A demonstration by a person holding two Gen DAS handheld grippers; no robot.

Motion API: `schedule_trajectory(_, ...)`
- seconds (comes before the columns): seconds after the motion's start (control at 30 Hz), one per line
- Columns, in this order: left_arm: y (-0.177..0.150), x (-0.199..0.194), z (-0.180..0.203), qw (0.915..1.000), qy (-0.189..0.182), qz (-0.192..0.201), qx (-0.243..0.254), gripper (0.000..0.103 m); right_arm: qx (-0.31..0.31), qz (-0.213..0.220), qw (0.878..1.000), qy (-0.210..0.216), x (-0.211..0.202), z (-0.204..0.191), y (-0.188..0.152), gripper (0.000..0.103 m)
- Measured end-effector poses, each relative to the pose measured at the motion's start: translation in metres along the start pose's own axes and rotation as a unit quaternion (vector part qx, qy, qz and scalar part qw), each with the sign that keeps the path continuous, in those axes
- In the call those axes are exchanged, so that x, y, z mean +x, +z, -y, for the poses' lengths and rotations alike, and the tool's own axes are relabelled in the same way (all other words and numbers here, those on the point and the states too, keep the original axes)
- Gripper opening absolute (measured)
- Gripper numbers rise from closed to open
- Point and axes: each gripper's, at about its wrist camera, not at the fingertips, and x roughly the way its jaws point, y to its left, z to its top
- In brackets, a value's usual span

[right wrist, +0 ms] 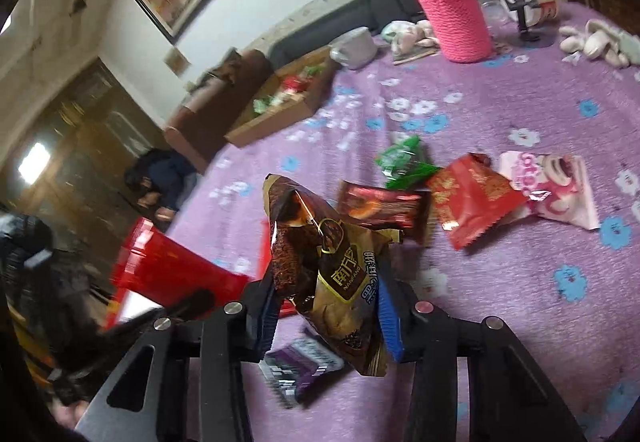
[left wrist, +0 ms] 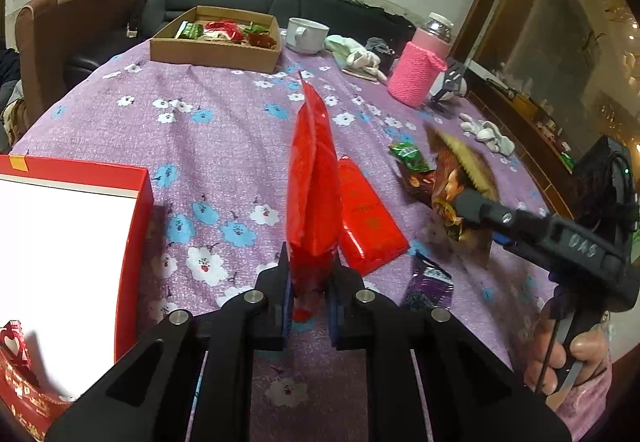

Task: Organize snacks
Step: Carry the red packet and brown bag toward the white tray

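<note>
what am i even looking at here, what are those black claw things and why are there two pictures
No robot here: a person holds a hand-squeezed tool in each hand, each with two black fingers and a camera looking along them. One picture comes from the left tool, the other from the right.

The left gripper is shut on a red packet that stands up on edge. The right gripper is closed on a brown snack bag.

Below is a purple flowered tablecloth with loose snacks, among them a purple packet and a green packet. Further back are a cardboard box with snacks in it, a white cup and a bottle in a pink knitted sleeve.
</note>
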Motion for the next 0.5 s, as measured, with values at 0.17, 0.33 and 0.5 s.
schedule_trajectory(0.17, -0.003, -0.014, 0.005, 0.9998, -0.017, 0.007, 0.002, 0.01, 0.003, 0.018, 0.998, 0.066, -0.012, -0.006, 0.005, 0.043)
schedule_trajectory(0.33, -0.014, -0.041, 0.016, 0.999, -0.028, 0.023, 0.025, 0.011, -0.003, 0.023, 0.994, 0.106, -0.017, -0.012, 0.007, 0.043)
schedule_trajectory(0.5, -0.031, -0.073, 0.025, 0.997, -0.029, 0.046, 0.055, 0.011, -0.011, 0.026, 0.993, 0.111, -0.02, -0.015, 0.004, 0.043)
